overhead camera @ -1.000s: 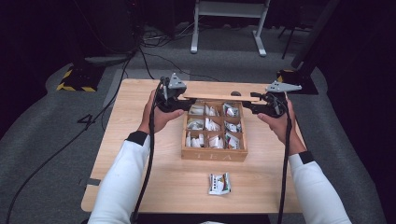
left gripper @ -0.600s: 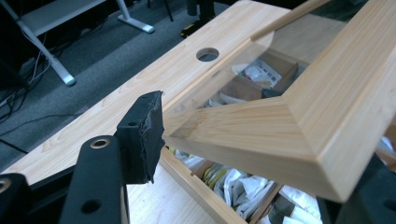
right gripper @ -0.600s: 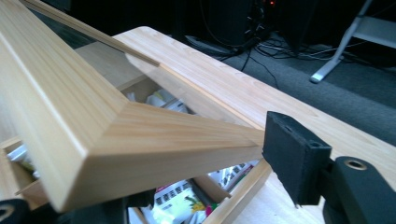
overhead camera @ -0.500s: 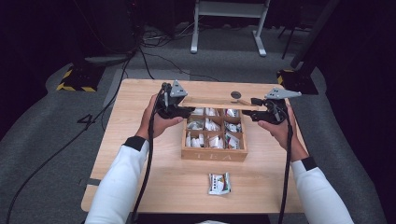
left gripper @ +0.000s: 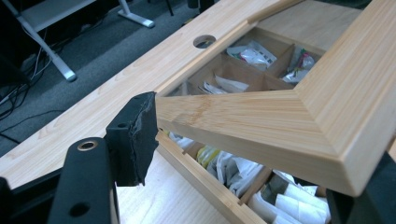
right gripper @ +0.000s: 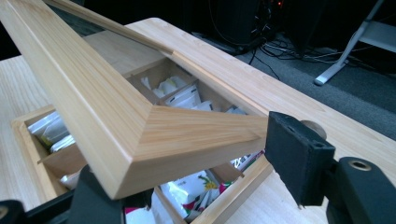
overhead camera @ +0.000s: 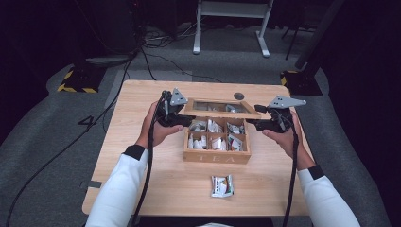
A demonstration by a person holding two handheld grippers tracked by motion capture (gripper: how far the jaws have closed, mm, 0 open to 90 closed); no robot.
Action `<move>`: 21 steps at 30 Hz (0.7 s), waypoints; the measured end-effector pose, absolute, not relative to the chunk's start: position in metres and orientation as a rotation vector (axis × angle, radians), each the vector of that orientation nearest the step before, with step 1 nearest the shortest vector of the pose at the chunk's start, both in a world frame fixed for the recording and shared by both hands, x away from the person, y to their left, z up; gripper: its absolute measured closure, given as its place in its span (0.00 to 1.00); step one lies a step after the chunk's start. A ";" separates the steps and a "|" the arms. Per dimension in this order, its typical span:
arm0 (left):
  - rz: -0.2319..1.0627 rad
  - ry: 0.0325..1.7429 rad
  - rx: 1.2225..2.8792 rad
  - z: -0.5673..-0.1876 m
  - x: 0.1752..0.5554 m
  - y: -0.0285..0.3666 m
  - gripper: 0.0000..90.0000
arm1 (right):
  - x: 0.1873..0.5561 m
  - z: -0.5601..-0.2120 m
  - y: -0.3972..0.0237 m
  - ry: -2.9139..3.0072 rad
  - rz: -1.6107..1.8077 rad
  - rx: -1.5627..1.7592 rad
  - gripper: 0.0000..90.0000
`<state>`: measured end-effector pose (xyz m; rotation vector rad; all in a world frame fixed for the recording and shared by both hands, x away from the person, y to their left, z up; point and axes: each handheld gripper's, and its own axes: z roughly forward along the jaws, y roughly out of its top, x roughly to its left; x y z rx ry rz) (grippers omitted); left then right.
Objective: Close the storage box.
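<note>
1. Since a second ago, both hands have carried the lid (overhead camera: 221, 108) lower toward the tea box (overhead camera: 216, 156); it now hangs half-closed over the back row of compartments, its front edge raised.
2. High view: left gripper (overhead camera: 176, 119) at the lid's left end, right gripper (overhead camera: 257, 124) at its right end. Box sits mid-table (overhead camera: 142, 189), open at the front, sachets (overhead camera: 212, 126) in the compartments. One loose tea packet (overhead camera: 222, 185) lies on the table in front of the box, well apart from it.
3. Left gripper view: lid corner (left gripper: 299, 116) sits between the jaws; the left pad (left gripper: 135, 135) touches the frame's edge. Jaws have just been opening. Whether the far pad presses, I cannot tell; it is hidden under the corner.
4. Right gripper view: lid corner (right gripper: 154, 140) likewise between the jaws; the right pad (right gripper: 296, 154) is against the frame's end. Jaws have been opening slightly; firm grip or loose cradle, cannot tell.
5. Seen in the gripper views, not from above: mitred joints of the lid frame, sachets directly beneath the lid. The left gripper view also shows the round hole (left gripper: 204, 41) in the tabletop.
</note>
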<state>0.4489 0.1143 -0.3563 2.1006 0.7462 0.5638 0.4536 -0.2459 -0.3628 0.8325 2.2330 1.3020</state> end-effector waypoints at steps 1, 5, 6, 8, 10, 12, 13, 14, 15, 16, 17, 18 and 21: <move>0.558 0.739 2.104 -0.357 0.448 0.115 0.37 | 0.452 -0.364 -0.246 2.236 1.298 0.830 0.41; 0.561 0.733 2.121 -0.362 0.444 0.115 0.35 | 0.447 -0.368 -0.246 2.249 1.296 0.810 0.41; 0.558 0.731 2.125 -0.363 0.443 0.115 0.35 | 0.446 -0.369 -0.247 2.256 1.300 0.807 0.41; 0.558 0.725 2.136 -0.366 0.440 0.115 0.35 | 0.443 -0.372 -0.247 2.266 1.296 0.799 0.40; 0.556 0.722 2.142 -0.369 0.437 0.116 0.35 | 0.440 -0.375 -0.247 2.274 1.294 0.797 0.39; 0.560 0.717 2.142 -0.373 0.434 0.116 0.35 | 0.438 -0.377 -0.248 2.284 1.285 0.790 0.38; 0.550 0.718 2.144 -0.374 0.433 0.116 0.35 | 0.436 -0.378 -0.248 2.288 1.279 0.785 0.38; 0.548 0.713 2.151 -0.377 0.432 0.116 0.35 | 0.435 -0.380 -0.247 2.291 1.270 0.781 0.38; 0.549 0.714 2.157 -0.378 0.431 0.116 0.35 | 0.433 -0.382 -0.247 2.297 1.255 0.772 0.37; 0.547 0.711 2.160 -0.380 0.431 0.116 0.35 | 0.432 -0.383 -0.246 2.301 1.247 0.769 0.37; 0.544 0.711 2.166 -0.381 0.430 0.116 0.35 | 0.431 -0.384 -0.246 2.306 1.239 0.765 0.36; 0.540 0.709 2.171 -0.384 0.429 0.115 0.34 | 0.430 -0.385 -0.246 2.312 1.229 0.760 0.36; 0.529 0.701 2.185 -0.388 0.427 0.115 0.34 | 0.427 -0.390 -0.247 2.328 1.222 0.757 0.35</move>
